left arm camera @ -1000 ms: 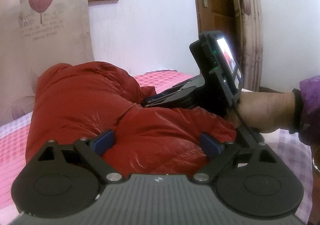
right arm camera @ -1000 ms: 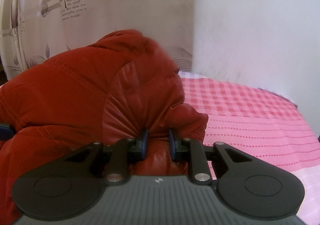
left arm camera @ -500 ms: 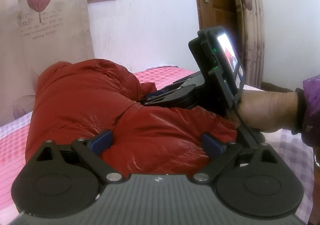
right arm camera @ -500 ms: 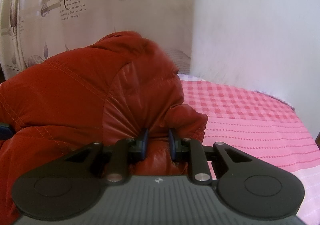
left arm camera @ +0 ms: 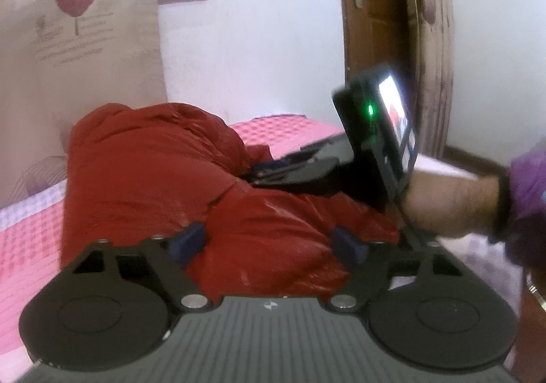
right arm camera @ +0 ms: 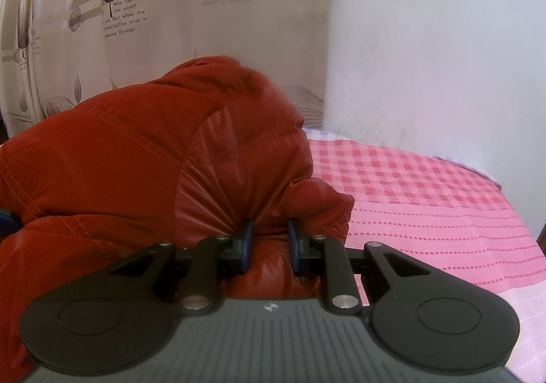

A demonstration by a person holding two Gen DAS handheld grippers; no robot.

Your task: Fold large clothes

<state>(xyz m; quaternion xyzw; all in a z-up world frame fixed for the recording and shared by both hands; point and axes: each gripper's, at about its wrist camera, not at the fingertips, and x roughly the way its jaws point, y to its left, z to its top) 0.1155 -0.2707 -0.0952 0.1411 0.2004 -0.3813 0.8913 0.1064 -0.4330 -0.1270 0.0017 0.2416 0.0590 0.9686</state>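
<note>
Meanwhile, right hand-held gripper (right arm camera: pixel 269 241) pinches the red jacket (right arm camera: pixel 136 158); left hand-held gripper (left arm camera: pixel 269 243) spread wide.

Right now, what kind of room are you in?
Probably a bedroom: the red jacket lies on a bed with a pink checked sheet, beside a leaf-print curtain and a wooden door.

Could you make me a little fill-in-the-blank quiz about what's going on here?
1. The puffy jacket is coloured ____.
2. The jacket lies on a checked bedsheet coloured ____.
3. The right gripper is shut on a fold of the ____.
4. The left gripper has its jaws ____.

Missing words: red; pink; jacket; open
</note>
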